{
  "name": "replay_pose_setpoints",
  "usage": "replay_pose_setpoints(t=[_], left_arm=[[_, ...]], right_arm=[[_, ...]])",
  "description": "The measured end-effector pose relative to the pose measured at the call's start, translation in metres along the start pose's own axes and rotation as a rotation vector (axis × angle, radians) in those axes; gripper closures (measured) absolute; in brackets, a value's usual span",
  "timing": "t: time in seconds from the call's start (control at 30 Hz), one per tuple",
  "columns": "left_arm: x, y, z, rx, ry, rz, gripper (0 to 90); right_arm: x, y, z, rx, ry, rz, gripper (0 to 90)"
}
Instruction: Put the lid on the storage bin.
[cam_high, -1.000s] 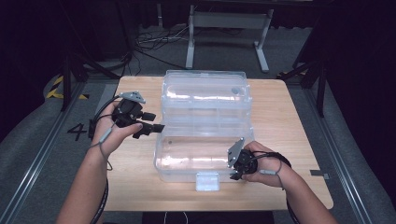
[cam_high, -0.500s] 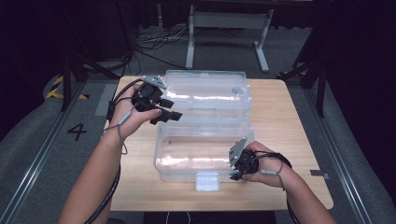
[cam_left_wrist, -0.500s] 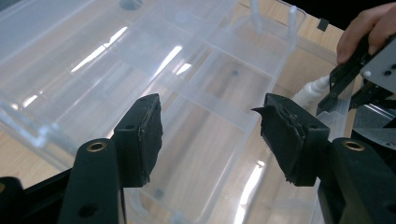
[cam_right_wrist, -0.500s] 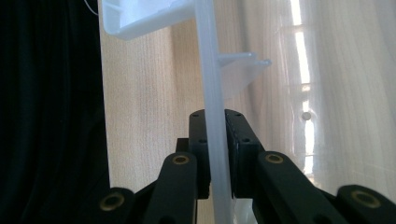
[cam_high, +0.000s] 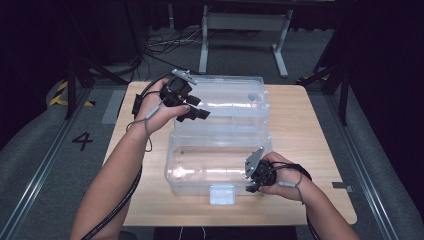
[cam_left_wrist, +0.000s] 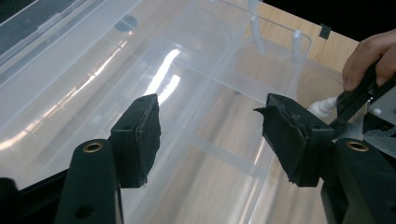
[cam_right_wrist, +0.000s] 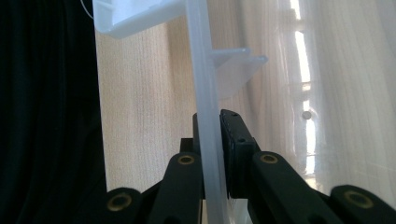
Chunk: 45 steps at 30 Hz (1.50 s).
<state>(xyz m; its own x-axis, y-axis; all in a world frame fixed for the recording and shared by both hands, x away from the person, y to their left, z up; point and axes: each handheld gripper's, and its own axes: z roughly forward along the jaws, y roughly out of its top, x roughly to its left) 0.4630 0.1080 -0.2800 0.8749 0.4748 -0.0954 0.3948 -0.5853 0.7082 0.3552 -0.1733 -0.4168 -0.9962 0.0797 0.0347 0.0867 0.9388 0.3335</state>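
Moving up off the near half, the left gripper (cam_high: 196, 111) now hangs over the raised lid (cam_high: 225, 102) of the clear bin (cam_high: 200, 170), jaws spread, grasping nothing. Right gripper (cam_high: 252, 179) is clamped on the bin's front wall at its right corner, pinning it on the table (cam_high: 310, 130). Looks like the lid gets pulled shut next. Clear plastic blurs the lid-to-base hinge line.

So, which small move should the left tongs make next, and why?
Probably reach on to the far edge of the open lid of the clear plastic storage box and close on it. The left tongs hover open above it with nothing between them, while the right tongs pinch the box's near rim.
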Motion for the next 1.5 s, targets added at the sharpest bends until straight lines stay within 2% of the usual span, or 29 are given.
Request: replay_pose_setpoints(t=[0.1,0.4,0.6,0.83,1.03,1.17,1.2,1.33,1.43,1.5], left_arm=[[0.002,0.006,0.006,-0.002,-0.001,0.01,36.9],[0.005,0.018,0.025,0.036,-0.01,0.043,36.3],[0.005,0.022,0.039,0.085,-0.003,0.08,34.5],[0.008,0.023,0.052,0.143,-0.002,0.094,36.8],[0.008,0.023,0.055,0.158,-0.003,0.112,43.8],[0.003,0.026,0.053,0.184,-0.053,0.137,65.7],[0.002,0.026,0.054,0.188,-0.047,0.152,68.8],[0.0,0.028,0.054,0.206,-0.018,0.17,71.8],[0.002,0.028,0.053,0.209,-0.022,0.165,81.1],[0.001,0.028,0.053,0.21,-0.029,0.164,82.1]], right_arm=[[0.0,0.0,0.0,0.001,0.005,-0.007,85.8],[0.0,-0.001,0.001,-0.004,0.005,-0.002,85.8],[0.0,-0.001,0.0,-0.001,0.005,-0.005,85.7],[-0.001,-0.002,0.001,-0.007,0.008,-0.004,85.6],[-0.001,-0.002,0.001,-0.007,0.01,0.005,85.4],[-0.001,-0.003,0.002,-0.013,0.012,0.009,85.1],[-0.003,-0.003,0.003,-0.017,0.015,-0.008,85.1],[-0.002,-0.003,0.004,-0.013,0.014,0.007,85.0],[-0.002,-0.003,0.004,-0.01,0.016,0.01,84.9],[-0.002,-0.003,0.004,-0.011,0.017,0.01,84.7]])
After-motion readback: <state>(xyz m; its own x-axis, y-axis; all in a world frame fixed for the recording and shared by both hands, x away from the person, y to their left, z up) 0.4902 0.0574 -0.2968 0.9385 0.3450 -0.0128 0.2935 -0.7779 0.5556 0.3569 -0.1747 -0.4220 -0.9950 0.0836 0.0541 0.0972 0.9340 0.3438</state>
